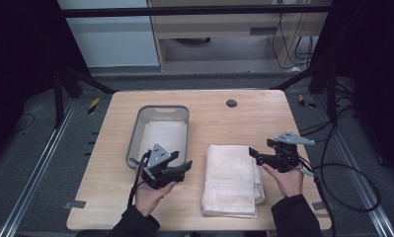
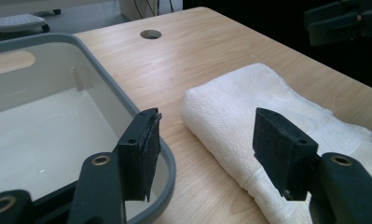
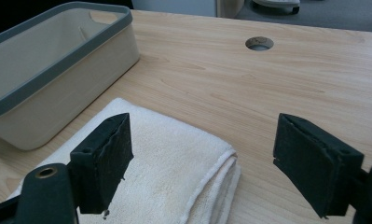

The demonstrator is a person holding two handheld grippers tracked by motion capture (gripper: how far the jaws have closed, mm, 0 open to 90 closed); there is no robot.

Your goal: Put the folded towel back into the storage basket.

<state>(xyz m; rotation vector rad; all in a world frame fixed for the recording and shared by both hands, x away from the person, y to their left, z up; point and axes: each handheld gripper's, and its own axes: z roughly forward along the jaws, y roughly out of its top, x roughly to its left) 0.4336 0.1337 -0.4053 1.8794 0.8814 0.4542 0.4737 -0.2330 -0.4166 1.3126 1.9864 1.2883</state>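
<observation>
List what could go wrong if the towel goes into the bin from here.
The folded towel lies loose in layers, so open jaws may pinch only the top layer and unfold it. The left gripper hovers by the bin rim and could knock it. The right gripper sits near the towel's edge, risking a weak grab.

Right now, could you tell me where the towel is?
In the high view, the folded towel lies on the table's near right half, between the bin and the right gripper.
</observation>
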